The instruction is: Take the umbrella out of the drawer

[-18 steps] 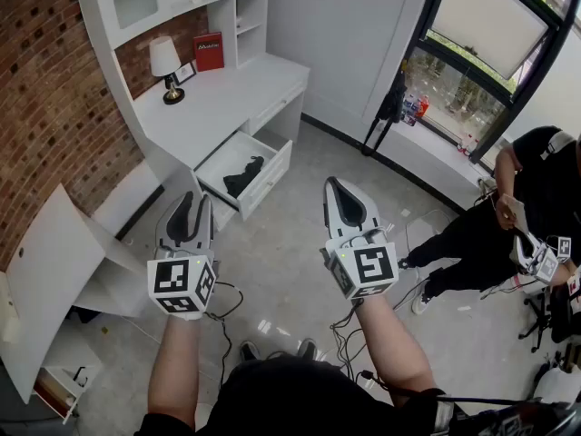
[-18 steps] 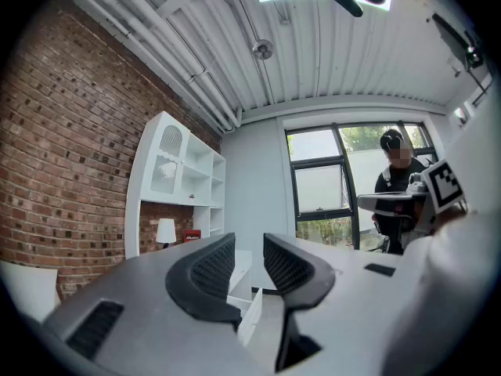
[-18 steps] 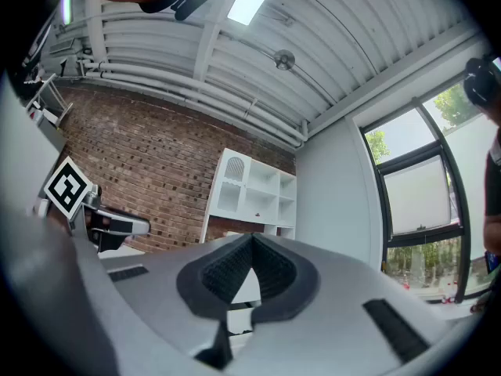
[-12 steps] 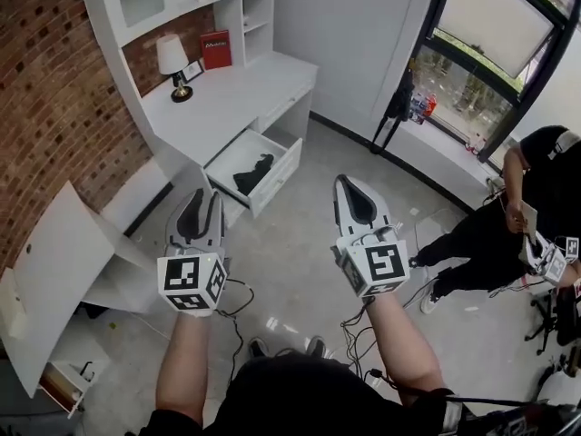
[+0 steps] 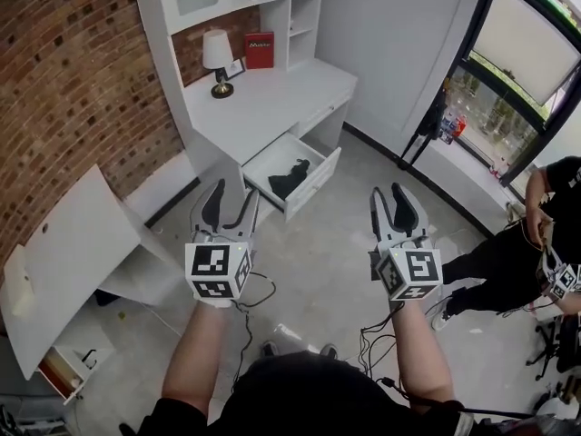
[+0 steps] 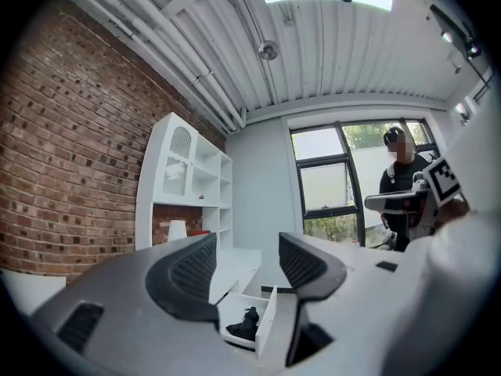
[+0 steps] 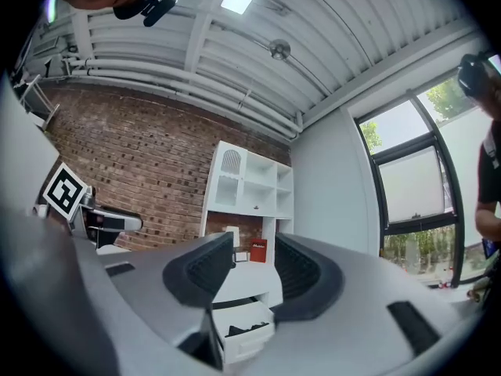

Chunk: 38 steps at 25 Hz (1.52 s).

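A black folded umbrella (image 5: 289, 176) lies in the open white drawer (image 5: 313, 182) of the desk. It also shows low in the left gripper view as the umbrella (image 6: 244, 324), and in the right gripper view inside the drawer (image 7: 247, 338). My left gripper (image 5: 229, 203) is held level over the floor, short of the drawer, open and empty. My right gripper (image 5: 390, 202) is beside it to the right, also open with nothing between its fingers. Both point toward the desk, and neither touches anything.
The white desk (image 5: 272, 107) carries a lamp (image 5: 217, 60) and a red book (image 5: 259, 49) under shelves. A white panel (image 5: 64, 262) leans at the left by the brick wall. Cables (image 5: 259, 293) trail on the floor. A person (image 5: 526, 243) stands at the right near the window.
Both grippers and the head view have moved closer to the desk, so the open drawer sits nearer the fingertips. The jaws have stayed open.
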{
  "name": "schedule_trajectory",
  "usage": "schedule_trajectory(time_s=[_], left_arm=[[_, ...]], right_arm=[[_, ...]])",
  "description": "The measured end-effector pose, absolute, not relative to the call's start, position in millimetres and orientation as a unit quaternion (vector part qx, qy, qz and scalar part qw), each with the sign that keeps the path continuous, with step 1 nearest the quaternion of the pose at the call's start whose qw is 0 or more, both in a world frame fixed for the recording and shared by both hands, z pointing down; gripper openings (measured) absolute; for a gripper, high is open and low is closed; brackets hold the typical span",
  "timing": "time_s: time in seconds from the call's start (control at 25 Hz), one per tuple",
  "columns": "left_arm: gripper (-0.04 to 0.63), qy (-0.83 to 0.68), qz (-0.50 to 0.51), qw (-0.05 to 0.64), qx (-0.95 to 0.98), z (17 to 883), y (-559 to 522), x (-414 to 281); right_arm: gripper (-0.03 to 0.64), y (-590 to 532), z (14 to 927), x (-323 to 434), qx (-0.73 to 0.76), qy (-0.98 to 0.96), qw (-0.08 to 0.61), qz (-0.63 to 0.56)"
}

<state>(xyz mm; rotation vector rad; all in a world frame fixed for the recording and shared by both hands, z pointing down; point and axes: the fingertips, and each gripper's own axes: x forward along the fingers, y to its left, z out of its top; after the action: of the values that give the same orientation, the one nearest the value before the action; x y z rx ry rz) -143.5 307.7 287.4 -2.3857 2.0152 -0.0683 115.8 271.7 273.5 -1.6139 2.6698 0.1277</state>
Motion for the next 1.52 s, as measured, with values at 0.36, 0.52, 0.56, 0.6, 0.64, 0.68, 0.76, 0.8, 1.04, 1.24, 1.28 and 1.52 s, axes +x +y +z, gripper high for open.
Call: schedule_trajectory(time_s=[0.36, 0.52, 0.56, 0.6, 0.64, 0.68, 0.76, 0.8, 1.04, 1.24, 1.28, 1.52], left_arm=[[0.242, 0.622, -0.01, -0.011, -0.783, 306.2, 289.3, -188.2], [0.242, 0.61, -0.013, -0.025, -0.792, 317.0, 268.5, -181.2], [0.242, 0.609, -0.015, -0.027, -0.793, 319.3, 261.1, -178.4], [0.242, 0.607, -0.017, -0.028, -0.794, 321.8, 253.5, -175.4], [0.242, 0.606, -0.021, -0.028, -0.795, 324.6, 245.8, -171.8], [0.242, 0.605, -0.026, -0.029, -0.795, 327.6, 237.7, -167.4], [0.242, 0.605, -0.04, -0.029, -0.794, 331.8, 219.5, -157.3], [0.242, 0.606, -0.048, -0.028, -0.793, 332.7, 209.1, -152.3], [0.242, 0.62, -0.083, -0.022, -0.78, 341.5, 136.1, -119.5], [0.242, 0.631, -0.095, -0.041, -0.769, 355.4, 88.0, -96.2], [0.242, 0.633, -0.098, -0.044, -0.767, 358.4, 80.8, -93.3], [0.242, 0.631, -0.116, -0.062, -0.765, 380.6, 43.3, -85.2]], right_arm=[[0.173, 270.2, 276.7, 75.3, -0.527, 0.848, -0.013, 0.053], [0.173, 254.4, 287.8, 77.3, -0.531, 0.846, -0.019, 0.047], [0.173, 247.0, 291.3, 77.8, -0.53, 0.846, -0.019, 0.045], [0.173, 238.9, 295.5, 78.2, -0.529, 0.847, -0.019, 0.041], [0.173, 230.5, 300.0, 78.8, -0.527, 0.849, -0.019, 0.037], [0.173, 221.4, 304.5, 80.3, -0.525, 0.85, -0.019, 0.033], [0.173, 199.6, 312.3, 86.2, -0.522, 0.852, -0.016, 0.027], [0.173, 186.5, 315.6, 89.4, -0.52, 0.854, -0.013, 0.022], [0.176, 102.0, 328.2, 114.3, -0.501, 0.865, 0.018, 0.006], [0.176, 47.0, 340.1, 140.4, -0.489, 0.872, 0.018, 0.0], [0.176, 37.2, 343.5, 145.6, -0.489, 0.872, 0.018, -0.003], [0.175, -0.6, 356.3, 154.1, -0.484, 0.875, 0.007, -0.008]])
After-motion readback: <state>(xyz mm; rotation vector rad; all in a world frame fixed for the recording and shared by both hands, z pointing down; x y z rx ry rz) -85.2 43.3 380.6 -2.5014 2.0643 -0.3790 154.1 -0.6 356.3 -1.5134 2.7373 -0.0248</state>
